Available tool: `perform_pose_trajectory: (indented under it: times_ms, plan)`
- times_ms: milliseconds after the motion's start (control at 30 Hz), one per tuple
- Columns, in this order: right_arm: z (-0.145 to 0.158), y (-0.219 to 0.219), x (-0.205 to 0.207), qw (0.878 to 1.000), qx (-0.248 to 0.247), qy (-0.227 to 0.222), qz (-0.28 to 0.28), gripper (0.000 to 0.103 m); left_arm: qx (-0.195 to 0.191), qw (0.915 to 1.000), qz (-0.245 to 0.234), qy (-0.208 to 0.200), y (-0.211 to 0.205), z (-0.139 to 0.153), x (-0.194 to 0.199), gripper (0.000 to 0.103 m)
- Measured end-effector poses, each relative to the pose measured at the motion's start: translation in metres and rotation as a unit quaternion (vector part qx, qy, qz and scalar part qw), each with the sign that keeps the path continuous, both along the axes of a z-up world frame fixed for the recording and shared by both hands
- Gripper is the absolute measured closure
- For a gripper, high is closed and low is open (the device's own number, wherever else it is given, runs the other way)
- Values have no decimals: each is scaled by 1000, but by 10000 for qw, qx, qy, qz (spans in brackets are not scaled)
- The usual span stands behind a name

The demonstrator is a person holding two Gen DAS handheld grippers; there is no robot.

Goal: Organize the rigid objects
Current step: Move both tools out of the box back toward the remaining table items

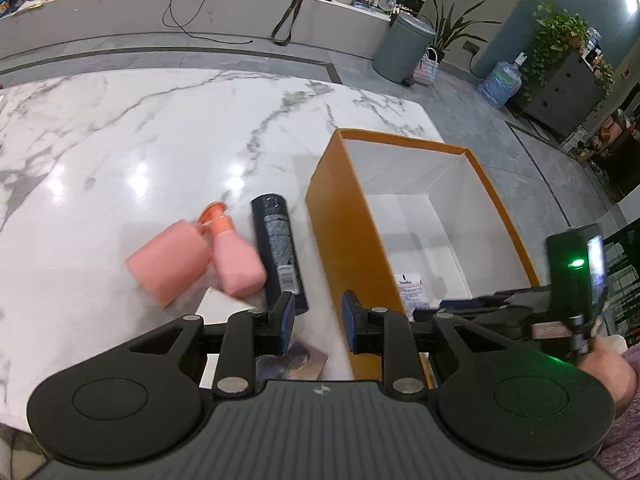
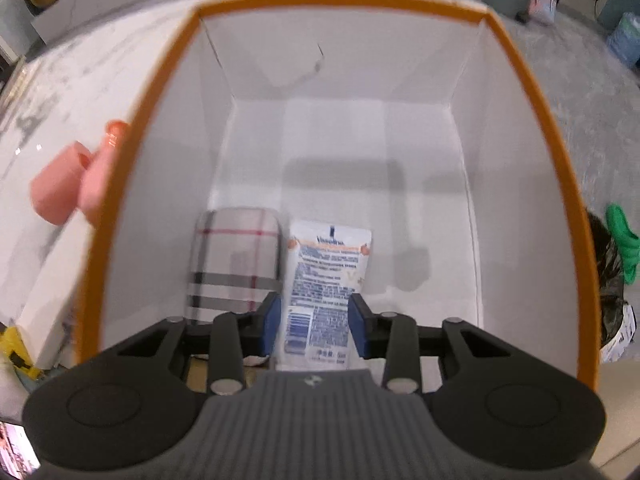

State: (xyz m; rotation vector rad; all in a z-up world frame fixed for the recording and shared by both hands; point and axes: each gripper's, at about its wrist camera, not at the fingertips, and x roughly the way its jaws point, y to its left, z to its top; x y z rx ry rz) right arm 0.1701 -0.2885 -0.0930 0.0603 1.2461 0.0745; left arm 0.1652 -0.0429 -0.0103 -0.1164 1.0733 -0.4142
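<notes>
Lengthwise, black can flat, cap pointing away

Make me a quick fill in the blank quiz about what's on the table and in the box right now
1. The box has an orange rim and a ____ inside.
2. In the box, a lotion tube lies beside a ____ patterned case.
3. The black can lies on its side on the marble table, ____ the box.
4. The two bottles left of the can are ____.

Missing words: white; plaid; outside; pink
</notes>
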Motion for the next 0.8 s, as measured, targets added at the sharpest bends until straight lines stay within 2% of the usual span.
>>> perform_pose_trajectory:
  times_ms: [300,400,467,567,700,767,800]
  plan:
    - [61,40,-36,9913,125,-1248,394,65,-150,9998,-16,-157,34,3,-17,75]
    - [73,60,-45,9864,309,-1498,594,63,-186,9995,-89,-237,45,3,-20,69]
    - [78,79,-52,9838,429,-1565,766,58,-161,9995,-100,-263,51,0,-23,67]
    - [77,107,-60,9808,597,-1548,1026,57,-94,9994,-170,-291,61,-8,-26,58]
    - [61,134,-67,9834,501,-1340,1115,57,77,9993,-277,-229,71,-26,-27,47]
    - [47,143,-64,9847,378,-1191,1213,51,131,9992,-339,-161,75,-35,-26,45]
    - [37,148,-61,9847,296,-1105,1313,42,151,9992,-353,-87,77,-41,-25,43]
